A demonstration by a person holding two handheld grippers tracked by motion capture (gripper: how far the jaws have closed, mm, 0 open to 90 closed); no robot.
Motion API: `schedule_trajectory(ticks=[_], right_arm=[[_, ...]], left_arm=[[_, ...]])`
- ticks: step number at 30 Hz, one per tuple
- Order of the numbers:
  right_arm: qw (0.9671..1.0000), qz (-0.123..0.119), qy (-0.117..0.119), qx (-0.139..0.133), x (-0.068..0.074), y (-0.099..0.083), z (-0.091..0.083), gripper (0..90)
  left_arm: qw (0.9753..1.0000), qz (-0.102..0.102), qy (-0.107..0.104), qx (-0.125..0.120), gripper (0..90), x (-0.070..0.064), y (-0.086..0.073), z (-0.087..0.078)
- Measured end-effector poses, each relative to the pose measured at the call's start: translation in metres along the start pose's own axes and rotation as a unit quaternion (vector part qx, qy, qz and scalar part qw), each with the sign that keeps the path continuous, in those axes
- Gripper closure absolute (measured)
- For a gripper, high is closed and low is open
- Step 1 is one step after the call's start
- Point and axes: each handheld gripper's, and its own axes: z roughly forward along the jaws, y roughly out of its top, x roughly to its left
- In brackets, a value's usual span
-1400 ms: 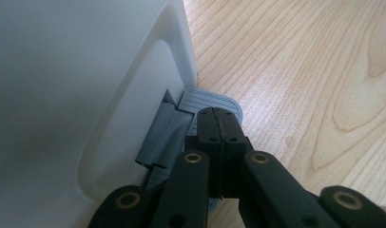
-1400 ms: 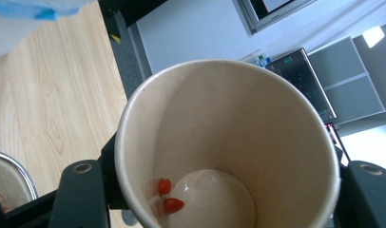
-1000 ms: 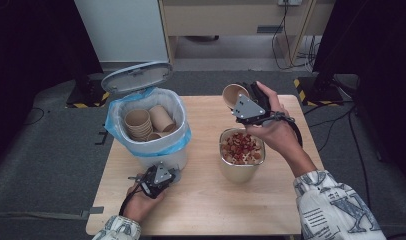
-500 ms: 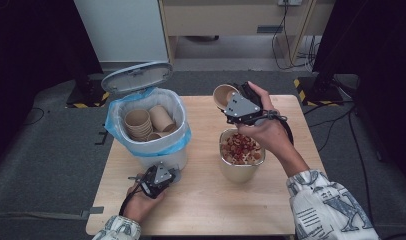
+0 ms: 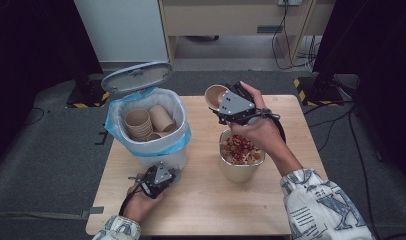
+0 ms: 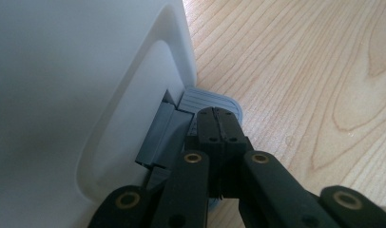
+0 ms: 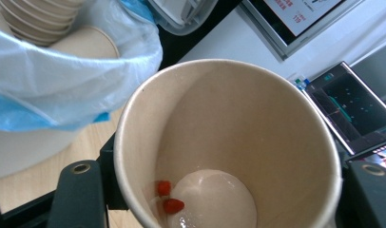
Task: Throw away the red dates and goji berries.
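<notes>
Paper cup [image 5: 214, 95], tipped on its side with its mouth turned toward the upper left of the frame, is held above the bench [image 5: 291, 130] near the upper middle of the high view, gripped at its wall by the right tool [image 5: 226, 107], whose jaws are pinched on it. In the right gripper view the cup [image 7: 229, 142] is seen from its open end, with two small red pieces [image 7: 168, 197] stuck near its pale bottom. Just below the cup in the high view a larger container [image 5: 239, 167] full of red and pale bits is stood on the bench. At the left of centre a white bin [image 5: 166, 157] lined with a blue bag [image 5: 116, 125] is seen, with stacked paper cups [image 5: 141, 125] inside and its lid [image 5: 137, 76] raised behind. At the lower left the left tool [image 5: 167, 175], jaws pressed together, is set on the bin's grey pedal [image 6: 215, 102], beside the bin wall [image 6: 62, 95].
</notes>
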Motion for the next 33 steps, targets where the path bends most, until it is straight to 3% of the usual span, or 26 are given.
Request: schedule_trajectory(ticks=[23, 33], right_arm=[[0.9983, 0.043, 0.032, -0.023, -0.002, 0.023, 0.014, 31.6], [0.9953, 0.069, 0.055, -0.039, -0.002, 0.038, 0.025, 31.4]], left_arm=[[1.0, 0.0, 0.0, 0.0, 89.9, 0.0, 0.0, 0.0], [1.0, 0.0, 0.0, 0.0, 89.9, 0.0, 0.0, 0.0]])
